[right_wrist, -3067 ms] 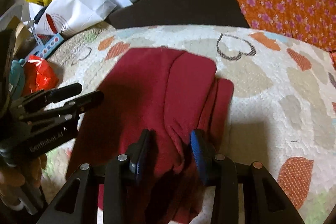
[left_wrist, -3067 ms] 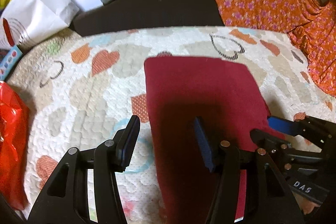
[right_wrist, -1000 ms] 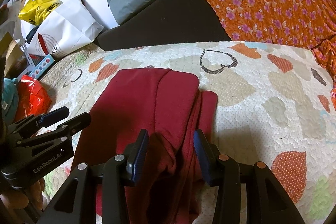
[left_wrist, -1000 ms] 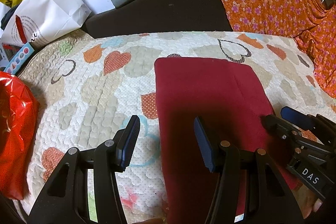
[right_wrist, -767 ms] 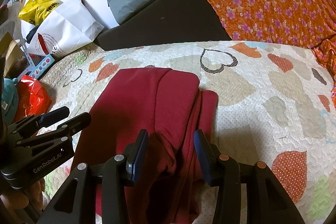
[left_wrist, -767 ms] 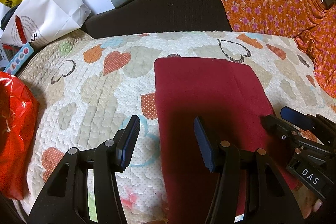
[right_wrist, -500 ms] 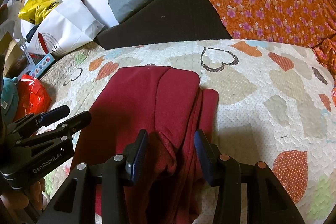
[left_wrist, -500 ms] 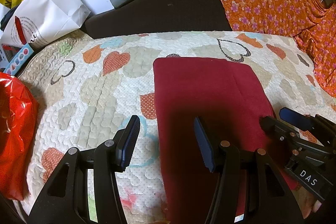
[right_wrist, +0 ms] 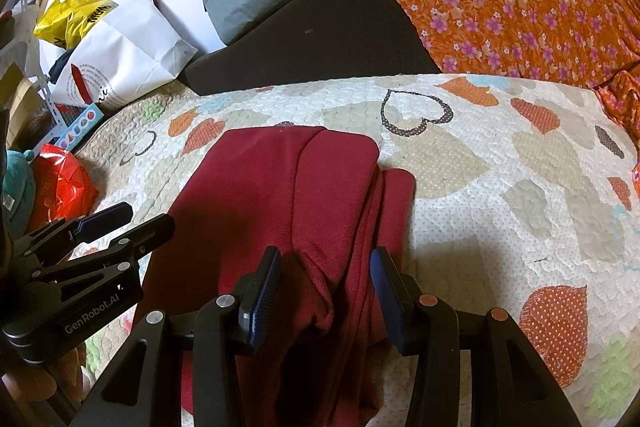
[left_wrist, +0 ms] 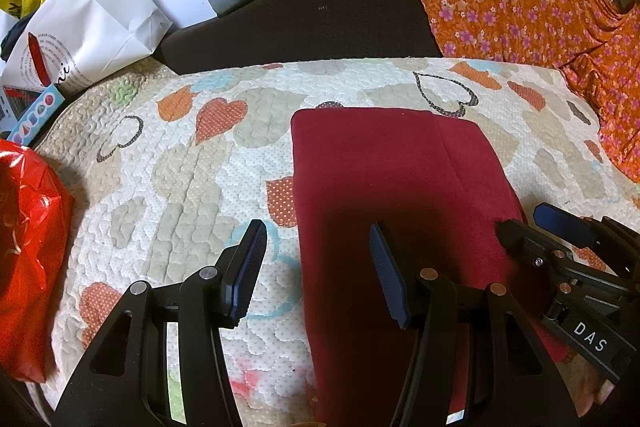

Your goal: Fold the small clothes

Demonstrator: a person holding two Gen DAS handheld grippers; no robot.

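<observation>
While both sets of jaws stand spread and grip nothing, the left gripper straddles the left edge of the dark red garment lying folded on the heart-patterned quilt, and the right gripper brackets its bunched right edge. Only the right wrist view shows those layered folds; the left shows a flat face. Readable: "DAS" on the right gripper, "GenRobot.AI" on the left.

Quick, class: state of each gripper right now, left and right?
Left gripper: open, holding nothing, straddling the left edge of the red garment.
Right gripper: open, holding nothing, over the garment's bunched folds.
</observation>
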